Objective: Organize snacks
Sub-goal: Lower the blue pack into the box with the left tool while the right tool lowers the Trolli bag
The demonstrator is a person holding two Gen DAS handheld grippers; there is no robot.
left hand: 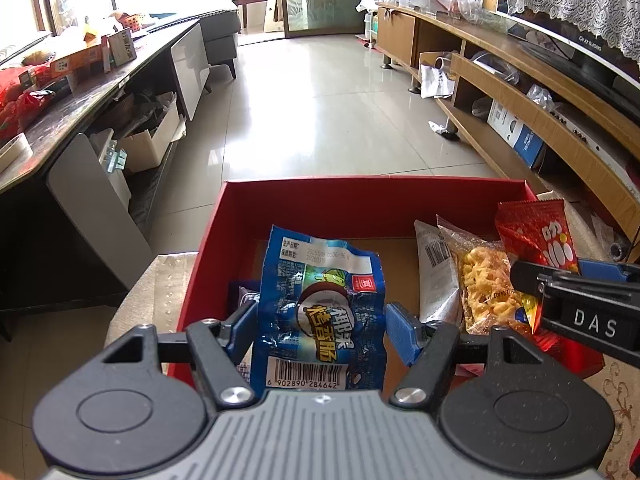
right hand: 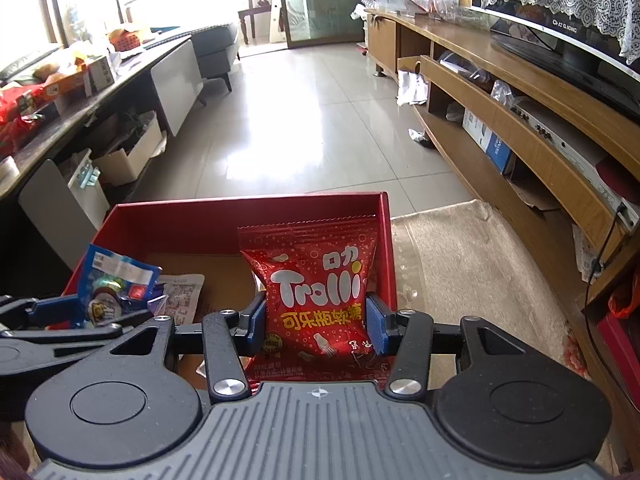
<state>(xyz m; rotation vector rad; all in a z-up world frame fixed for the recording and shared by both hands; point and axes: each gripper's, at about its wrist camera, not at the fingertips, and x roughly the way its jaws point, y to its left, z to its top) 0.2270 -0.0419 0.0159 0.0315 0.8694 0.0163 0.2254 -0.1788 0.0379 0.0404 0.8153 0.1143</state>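
The left gripper (left hand: 320,320) has its blue fingers (left hand: 402,334) pressed against both sides of a blue sausage packet (left hand: 320,300), held upright above the red box (left hand: 372,204); the packet's lower edge, with its barcode, is cut off by the gripper body. The right gripper (right hand: 316,320) likewise has its fingers (right hand: 376,328) closed in on a red Trolli gummy bag (right hand: 320,300), upright at the box's right end, close to the right wall; the bag's bottom is hidden behind the gripper body.

Inside the box, in the left wrist view, a white packet (left hand: 436,276) and a clear bag of yellow crisps (left hand: 488,284) lean side by side toward the right; their lower ends are hidden by the left gripper's arm. A dark purple wrapper (left hand: 244,296) peeks out behind the left finger, too covered to identify. The box floor is bare brown cardboard (left hand: 400,256) between the packets.

The box sits on a beige patterned surface (right hand: 460,264). Beyond lies the tiled floor (left hand: 320,112), with a long wooden TV cabinet (left hand: 520,80) at right and a cluttered dark counter (left hand: 80,92) at left.
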